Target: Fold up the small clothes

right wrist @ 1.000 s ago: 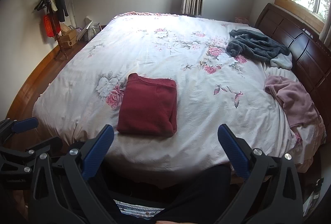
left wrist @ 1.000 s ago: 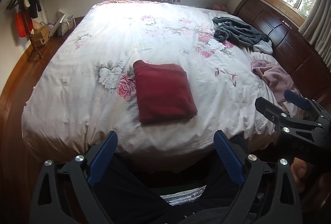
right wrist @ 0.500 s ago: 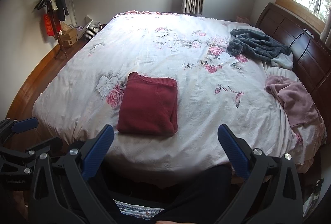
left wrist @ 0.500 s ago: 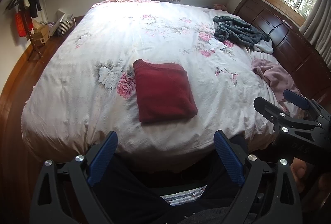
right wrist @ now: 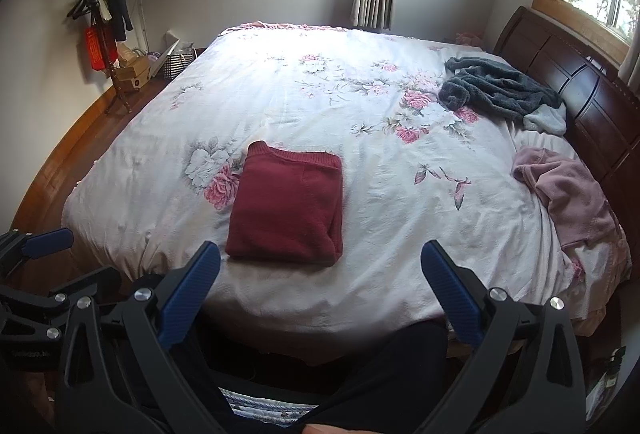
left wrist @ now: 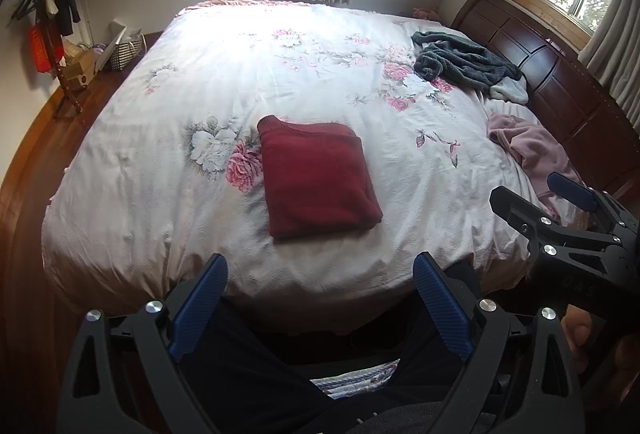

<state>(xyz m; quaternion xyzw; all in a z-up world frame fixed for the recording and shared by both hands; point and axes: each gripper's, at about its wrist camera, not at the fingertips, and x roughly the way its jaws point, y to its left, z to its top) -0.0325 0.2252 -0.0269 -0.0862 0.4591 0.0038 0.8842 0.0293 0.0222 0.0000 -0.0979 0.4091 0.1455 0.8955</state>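
Note:
A dark red garment (left wrist: 318, 175) (right wrist: 288, 207) lies folded into a neat rectangle on the flowered bedspread (left wrist: 328, 73) (right wrist: 320, 97), near the bed's front edge. My left gripper (left wrist: 320, 276) is open and empty, held back off the bed in front of the red garment. My right gripper (right wrist: 320, 262) is also open and empty, likewise short of the bed edge. It shows at the right edge of the left wrist view. A crumpled grey garment (left wrist: 464, 61) (right wrist: 500, 89) and a crumpled pink garment (left wrist: 528, 145) (right wrist: 568, 197) lie at the bed's right side.
A dark wooden headboard (right wrist: 576, 81) runs along the right. A coat stand (right wrist: 100, 13) and boxes (right wrist: 132, 73) stand by the left wall. A person's dark-clad legs (right wrist: 380, 374) are below the grippers, against the bed's edge.

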